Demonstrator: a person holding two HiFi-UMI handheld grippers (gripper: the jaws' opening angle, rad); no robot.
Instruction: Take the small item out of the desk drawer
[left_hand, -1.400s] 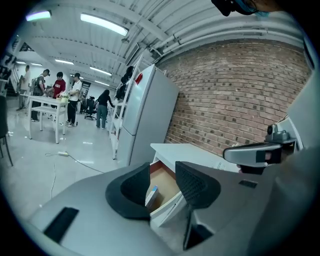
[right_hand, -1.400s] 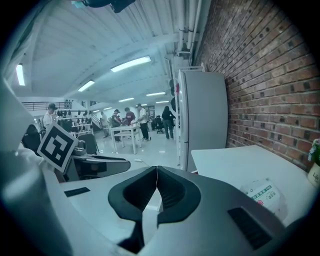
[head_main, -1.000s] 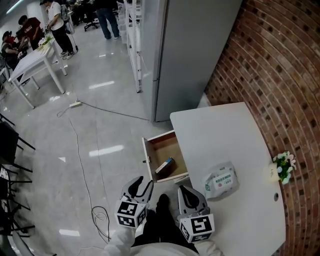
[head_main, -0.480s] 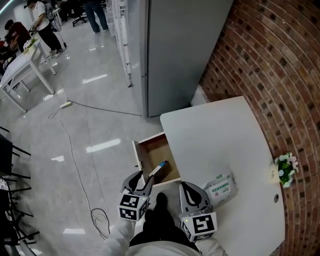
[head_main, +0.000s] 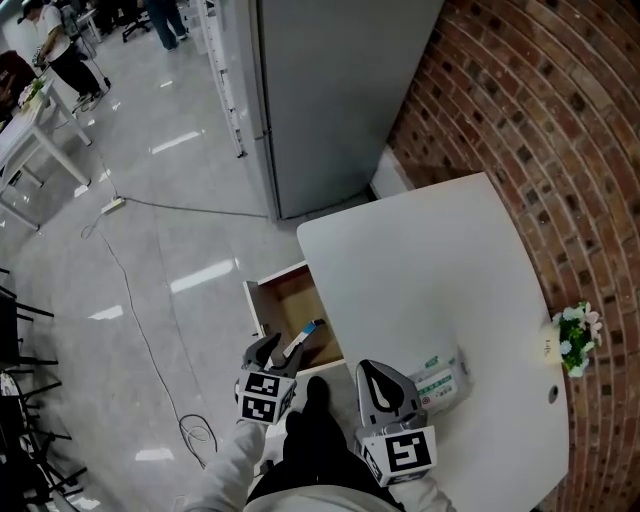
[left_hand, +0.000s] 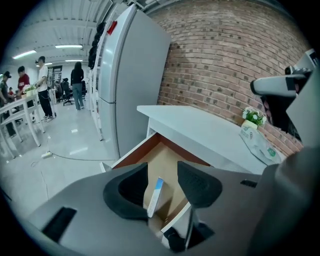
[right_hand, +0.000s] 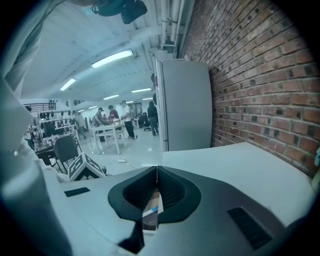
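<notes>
The wooden desk drawer (head_main: 258, 305) stands pulled out from the white desk (head_main: 420, 260). A small narrow box with a blue end (head_main: 303, 340) rests tilted at the drawer's near end. My left gripper (head_main: 270, 352) is at that end, and its jaws are opening. In the left gripper view the box (left_hand: 154, 196) stands between the jaws of the left gripper (left_hand: 162, 175), leaning toward the left jaw, with a gap on the right side. My right gripper (head_main: 378, 378) hovers over the desk's near edge, tips together, shut (right_hand: 157, 170).
A soft pack of wipes (head_main: 440, 378) lies on the desk right of the right gripper. A small flower pot (head_main: 572, 338) sits by the brick wall. A tall grey cabinet (head_main: 330, 90) stands behind the desk. A cable (head_main: 150, 340) runs across the floor; people stand far off at the top left.
My left gripper has come forward to the drawer's near end, and the box now sits between its jaws, tipped up from lying flat. The right gripper has barely moved.
</notes>
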